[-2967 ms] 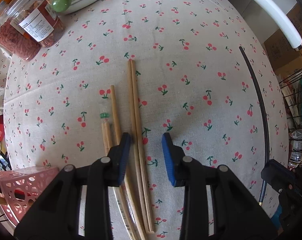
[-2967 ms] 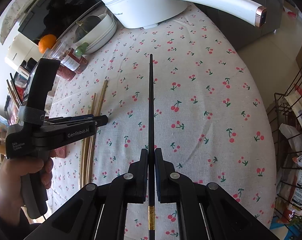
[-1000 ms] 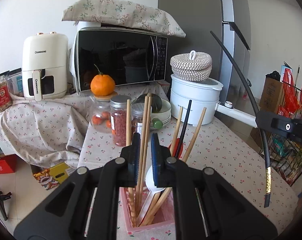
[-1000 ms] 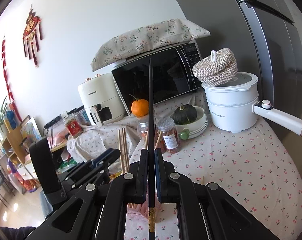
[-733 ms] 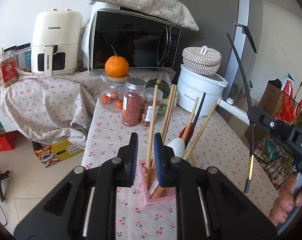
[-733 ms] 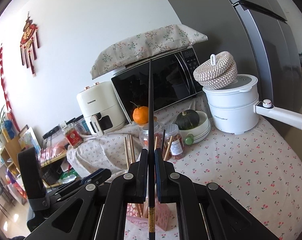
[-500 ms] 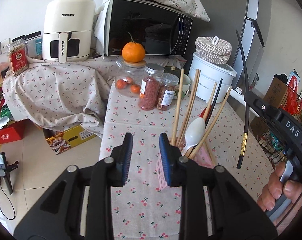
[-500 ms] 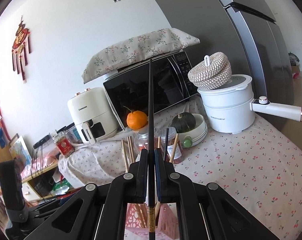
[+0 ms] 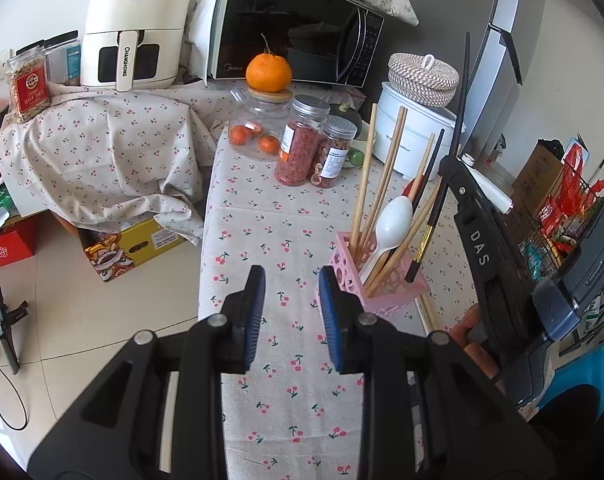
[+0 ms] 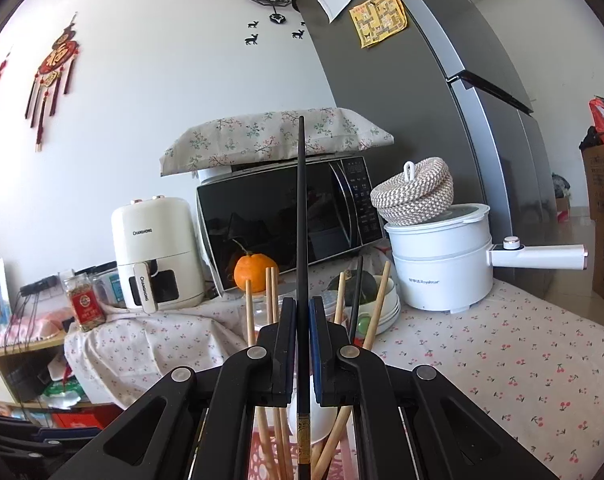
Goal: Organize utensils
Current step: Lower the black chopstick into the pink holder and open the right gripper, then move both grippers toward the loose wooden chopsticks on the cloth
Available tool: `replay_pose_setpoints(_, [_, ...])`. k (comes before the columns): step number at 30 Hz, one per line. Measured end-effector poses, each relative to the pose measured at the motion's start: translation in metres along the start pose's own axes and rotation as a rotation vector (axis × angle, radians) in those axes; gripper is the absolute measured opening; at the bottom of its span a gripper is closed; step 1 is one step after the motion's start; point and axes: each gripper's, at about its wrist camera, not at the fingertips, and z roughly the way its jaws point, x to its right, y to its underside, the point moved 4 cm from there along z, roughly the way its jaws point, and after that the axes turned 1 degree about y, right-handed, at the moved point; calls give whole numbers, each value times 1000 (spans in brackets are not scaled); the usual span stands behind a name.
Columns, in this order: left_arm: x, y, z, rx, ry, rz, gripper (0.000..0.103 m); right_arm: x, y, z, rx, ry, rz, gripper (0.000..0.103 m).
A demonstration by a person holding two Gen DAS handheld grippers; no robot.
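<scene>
The pink holder [image 9: 376,294] stands on the cherry-print tablecloth [image 9: 262,240], and everything else is placed from it. In it lean several wooden chopsticks [image 9: 364,178], a white spoon [image 9: 392,220] and one black chopstick already inside [image 9: 432,168], all slanting up and away from the holder's rim.

The left gripper [image 9: 292,314] hangs just beside the holder on its near left side, above the cloth, with its blue-padded fingers [image 9: 254,312] spread apart and nothing between them.

The right gripper [image 10: 302,344] is directly above the holder, its fingers pressed together on a black chopstick [image 10: 301,216] that stands upright. In the left wrist view the same black chopstick [image 9: 446,168] runs steeply down toward the holder's far right corner; its gold-banded lower end looks to sit at or just inside the rim, though the angle makes that hard to settle. The hand [image 9: 472,340] holding this gripper shows to the right of the holder.

Behind the holder, on the same cloth, stand two jars of red dried goods [image 9: 302,140] and a glass jar with an orange [image 9: 268,72] on its lid. Further behind are a white pot [image 9: 412,132] topped by a woven basket [image 9: 422,80], a microwave [image 9: 294,28] and a white air fryer [image 9: 136,24].
</scene>
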Motion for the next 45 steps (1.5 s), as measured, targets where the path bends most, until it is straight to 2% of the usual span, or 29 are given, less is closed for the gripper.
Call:
replay_pose_setpoints(8, [-12, 9, 15, -86, -46, -35, 31, 11, 18, -6, -26, 24, 52, 9])
replay_pose_setpoints(11, [-15, 13, 21, -118, -50, -58, 37, 12, 14, -13, -34, 5, 45, 14])
replay_pose_setpoints(17, [-8, 19, 29, -175, -40, -79, 50, 36, -6, -24, -78, -2, 88, 37])
replay_pose_setpoints(19, [-3, 20, 30, -190, -41, -93, 63, 48, -14, -24, -112, 17, 87, 47])
replay_pose_setpoints(20, [0, 20, 31, -199, -38, -98, 66, 54, -18, -24, -133, 36, 82, 51])
replay_pose_setpoints(22, [9, 21, 32, -217, -34, -93, 73, 65, -26, -24, -185, 67, 66, 67])
replay_pose_setpoints(25, [24, 22, 31, -236, -44, -80, 79, 81, -37, -23, -281, 105, 18, 79])
replay_pose_setpoints(29, [45, 26, 32, -262, -59, -56, 86, 106, -46, -31, -386, 142, -18, 90])
replay_pose_setpoints(31, [58, 31, 36, -286, -63, -17, 98, 120, -49, -37, -430, 159, -26, 95])
replay_pose_setpoints(33, [70, 35, 39, -298, -58, 20, 101, 132, -50, -41, -476, 179, -53, 103])
replay_pose_setpoints(38, [84, 40, 40, -304, -66, 39, 102, 162, -43, -54, -562, 236, -124, 103])
replay_pose_setpoints(42, [92, 42, 37, -276, -76, -1, 102, 193, -31, -59, -625, 249, -55, 103])
replay_pose_setpoints(45, [105, 49, 39, -278, -74, 9, 102, 209, -22, -58, -693, 240, -7, 103])
